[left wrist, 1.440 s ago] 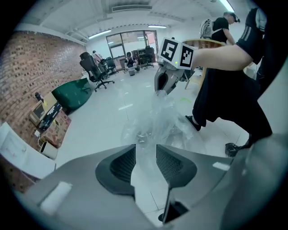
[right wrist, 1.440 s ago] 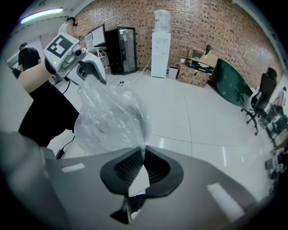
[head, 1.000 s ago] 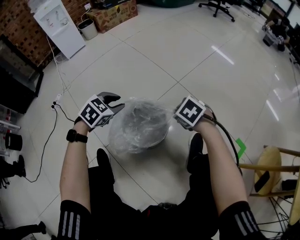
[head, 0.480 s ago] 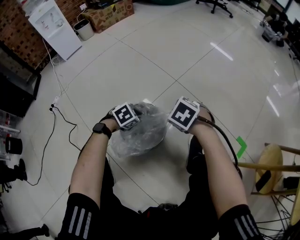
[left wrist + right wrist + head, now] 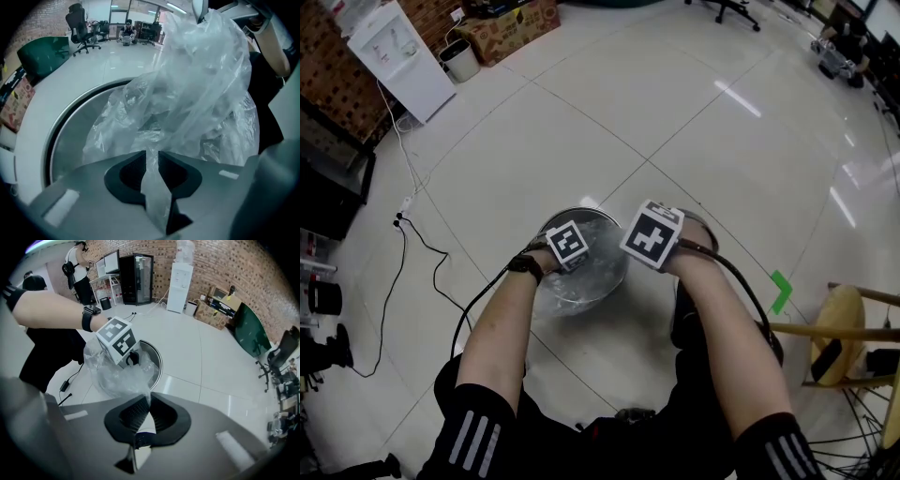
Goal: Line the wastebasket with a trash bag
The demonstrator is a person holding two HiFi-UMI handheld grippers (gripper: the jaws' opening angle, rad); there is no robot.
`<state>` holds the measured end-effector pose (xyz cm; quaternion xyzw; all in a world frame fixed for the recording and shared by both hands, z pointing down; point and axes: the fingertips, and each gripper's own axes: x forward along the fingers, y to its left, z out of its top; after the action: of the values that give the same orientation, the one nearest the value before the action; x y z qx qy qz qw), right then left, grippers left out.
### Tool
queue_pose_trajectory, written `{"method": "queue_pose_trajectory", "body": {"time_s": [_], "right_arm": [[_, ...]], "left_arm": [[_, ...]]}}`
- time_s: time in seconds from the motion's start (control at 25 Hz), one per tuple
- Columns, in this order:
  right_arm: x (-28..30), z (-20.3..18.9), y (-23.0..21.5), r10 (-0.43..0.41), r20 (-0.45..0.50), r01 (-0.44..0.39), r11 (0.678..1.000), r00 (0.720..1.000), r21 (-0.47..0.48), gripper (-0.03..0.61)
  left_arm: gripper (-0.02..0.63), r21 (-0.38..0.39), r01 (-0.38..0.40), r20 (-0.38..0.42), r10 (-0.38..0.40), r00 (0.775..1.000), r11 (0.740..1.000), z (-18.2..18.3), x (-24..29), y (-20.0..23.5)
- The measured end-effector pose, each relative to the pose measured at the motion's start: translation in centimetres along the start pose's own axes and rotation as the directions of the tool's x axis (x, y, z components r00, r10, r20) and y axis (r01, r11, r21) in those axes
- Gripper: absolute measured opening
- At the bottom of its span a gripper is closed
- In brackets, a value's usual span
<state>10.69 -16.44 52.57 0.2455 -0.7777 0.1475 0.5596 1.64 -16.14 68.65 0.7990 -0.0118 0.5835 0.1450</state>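
Note:
A round metal wastebasket (image 5: 546,225) stands on the tiled floor in front of my feet. A clear trash bag (image 5: 586,277) lies crumpled in its mouth. My left gripper (image 5: 572,249) points down inside the rim (image 5: 63,133). Its jaws have just been closing, and they pinch a strip of the bag's film (image 5: 151,176). The rest of the bag (image 5: 201,79) billows up ahead of them. My right gripper (image 5: 649,240) hangs over the basket's right edge, shut on a fold of the bag (image 5: 117,378). In the right gripper view the left gripper (image 5: 133,359) sits just over the basket (image 5: 158,363).
A white water dispenser (image 5: 398,58), a small bin (image 5: 459,58) and a cardboard box (image 5: 502,23) stand at the far left wall. A cable (image 5: 417,246) runs across the floor on the left. A wooden stool (image 5: 844,328) and green tape (image 5: 781,292) are on the right.
My left gripper has dropped from beside the basket's left side down into its mouth. The bag, puffed up over the rim before, now sits lower inside. The right gripper has hardly moved.

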Motion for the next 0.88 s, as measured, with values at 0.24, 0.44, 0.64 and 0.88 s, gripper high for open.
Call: {"method": "queue_pose_trajectory", "body": {"time_s": [0.24,0.44,0.64,0.88], "right_arm": [[2.2,-1.8,0.4,0.039,-0.063,-0.038,0.999,0.997,0.021,0.008],[2.0,-2.1,-0.3,0.024,-0.071,-0.021,0.999,0.997,0.040,0.008],[2.1,-1.2,0.2,0.049,-0.040,-0.048,0.999,0.998,0.022,0.008],[1.3,-1.7,-0.7,0.001,-0.066,0.002,0.999,0.998,0.051,0.008]], "left_arm": [[0.077,-0.014,0.042,-0.049,-0.043,0.998,0.999,-1.1,1.3,-1.3],[0.092,0.012,-0.020,0.122,0.018,0.992,1.000,1.1,-4.2,-1.0],[0.149,0.038,-0.125,0.196,0.116,0.974,0.991,1.2,-13.1,-0.8],[0.172,-0.075,-0.178,0.199,0.189,0.962,0.981,-3.0,-18.1,-2.2]]}}
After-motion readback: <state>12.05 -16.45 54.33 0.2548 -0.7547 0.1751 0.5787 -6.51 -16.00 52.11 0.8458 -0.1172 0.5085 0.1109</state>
